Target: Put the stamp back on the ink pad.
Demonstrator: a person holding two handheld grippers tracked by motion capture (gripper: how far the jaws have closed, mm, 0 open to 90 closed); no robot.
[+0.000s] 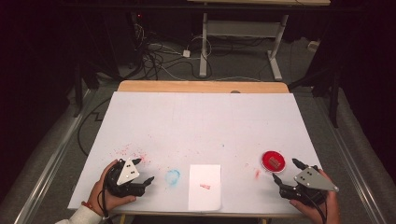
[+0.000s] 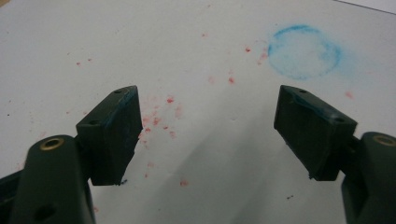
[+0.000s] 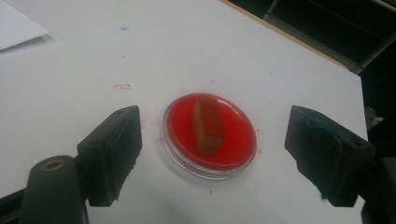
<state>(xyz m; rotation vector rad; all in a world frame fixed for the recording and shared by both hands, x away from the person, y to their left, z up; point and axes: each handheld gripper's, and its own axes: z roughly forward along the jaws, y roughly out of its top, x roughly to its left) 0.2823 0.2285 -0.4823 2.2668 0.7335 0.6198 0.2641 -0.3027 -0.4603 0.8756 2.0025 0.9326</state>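
A round clear dish of red ink (image 1: 272, 160) (image 3: 209, 137) sits near the table's front right, with a small brown block stamp (image 1: 273, 162) (image 3: 208, 123) lying in it. My right gripper (image 1: 286, 171) (image 3: 212, 158) rests open just in front of the dish, nothing between its jaws. A white paper sheet (image 1: 204, 186) with a small red mark (image 1: 205, 186) lies at the front centre. Left of it is a faint blue ring stain (image 1: 172, 177) (image 2: 303, 50). My left gripper (image 1: 143, 171) (image 2: 208, 133) sits open over red specks, empty.
The table is covered with white paper (image 1: 201, 126) speckled with red flecks (image 1: 126, 150) at front left. A red smear (image 1: 257, 173) lies left of the dish. The wooden table edge (image 1: 203, 86) shows at the back. Beyond it are cables and a desk frame on the floor.
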